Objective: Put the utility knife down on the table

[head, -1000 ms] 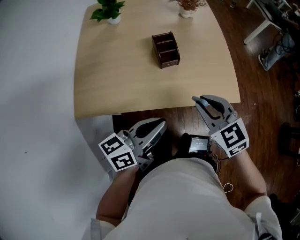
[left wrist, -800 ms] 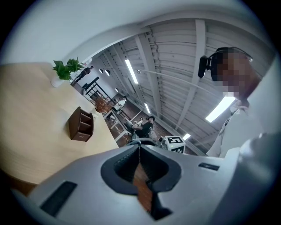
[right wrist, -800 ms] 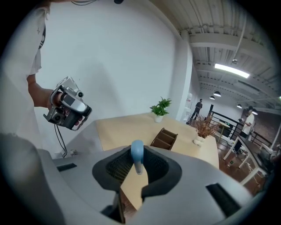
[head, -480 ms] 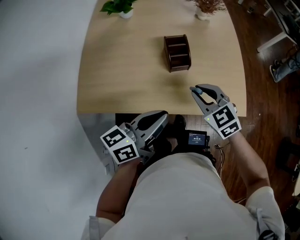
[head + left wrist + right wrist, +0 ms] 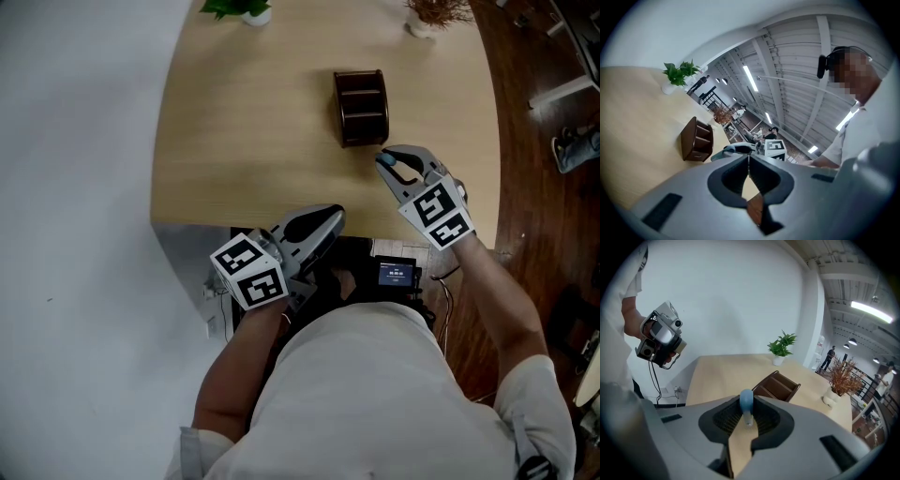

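In the right gripper view a pale blue utility knife (image 5: 746,403) stands pinched between my jaws, and in the head view its blue end (image 5: 380,161) shows at the fingertips. My right gripper (image 5: 384,159) is shut on it and hangs over the wooden table (image 5: 244,141), just in front of the brown organizer box (image 5: 361,106). My left gripper (image 5: 333,217) is at the table's near edge, shut with nothing in it; its tips (image 5: 749,157) meet. The left gripper view looks across at the right gripper (image 5: 740,149) and the box (image 5: 697,140).
A green potted plant (image 5: 234,9) and a dried plant in a white pot (image 5: 431,14) stand along the table's far edge. A small device with a screen (image 5: 397,273) hangs at the person's waist. White floor lies left of the table, dark wood floor to the right.
Both grippers have moved forward. The right one, still holding the knife, went from in front of the table's edge to over the table beside the box. The left one reached the near edge.
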Motion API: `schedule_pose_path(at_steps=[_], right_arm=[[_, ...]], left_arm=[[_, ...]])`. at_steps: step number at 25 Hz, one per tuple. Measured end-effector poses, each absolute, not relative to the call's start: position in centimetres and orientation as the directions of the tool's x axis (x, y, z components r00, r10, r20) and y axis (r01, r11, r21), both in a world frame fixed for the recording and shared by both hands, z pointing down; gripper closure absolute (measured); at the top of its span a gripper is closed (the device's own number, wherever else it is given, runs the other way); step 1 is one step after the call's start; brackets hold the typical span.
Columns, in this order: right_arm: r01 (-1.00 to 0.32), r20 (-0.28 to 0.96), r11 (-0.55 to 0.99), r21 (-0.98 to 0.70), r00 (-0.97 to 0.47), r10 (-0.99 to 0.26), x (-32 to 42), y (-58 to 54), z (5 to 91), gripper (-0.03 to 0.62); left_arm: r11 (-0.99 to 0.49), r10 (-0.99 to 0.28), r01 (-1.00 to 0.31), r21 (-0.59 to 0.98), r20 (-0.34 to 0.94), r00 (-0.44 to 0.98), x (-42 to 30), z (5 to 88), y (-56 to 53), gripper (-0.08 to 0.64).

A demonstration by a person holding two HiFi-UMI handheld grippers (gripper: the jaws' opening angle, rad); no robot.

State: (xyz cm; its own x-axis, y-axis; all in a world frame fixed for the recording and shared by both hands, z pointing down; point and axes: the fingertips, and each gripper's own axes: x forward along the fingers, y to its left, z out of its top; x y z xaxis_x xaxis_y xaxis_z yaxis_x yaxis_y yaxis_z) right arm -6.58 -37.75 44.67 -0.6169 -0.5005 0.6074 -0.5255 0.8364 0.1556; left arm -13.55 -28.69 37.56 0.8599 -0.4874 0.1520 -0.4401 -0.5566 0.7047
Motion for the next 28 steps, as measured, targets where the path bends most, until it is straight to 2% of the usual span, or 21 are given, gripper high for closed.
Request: schedule_pose_path(at_steps=[11,19,28], right_arm=[[-0.402,0.611,0.871,0.282,-0.625,-0.486,-9.6,-42.8,45.5,0.52],[-0.286,0.654,0.873,0.394,-0.58,-0.485,-11.3,-43.8,49.3,0.52],[-0.301,0.657,0.877,0.374,-0.582,-0.479,-11.3,-43.0,51.1,0.52]], left_arm=[[-0.521,-0.505,-0.455,0.722,0.169,0.847,-13.0,38.4,-31.2,0.555],[-0.508,-0.506,-0.459,0.729,0.179,0.844,-13.1,38.4,-30.5,0.555],[-0.49,-0.506,-0.454,0.745,0.181,0.843,-13.2,38.9,-29.9,0.555]])
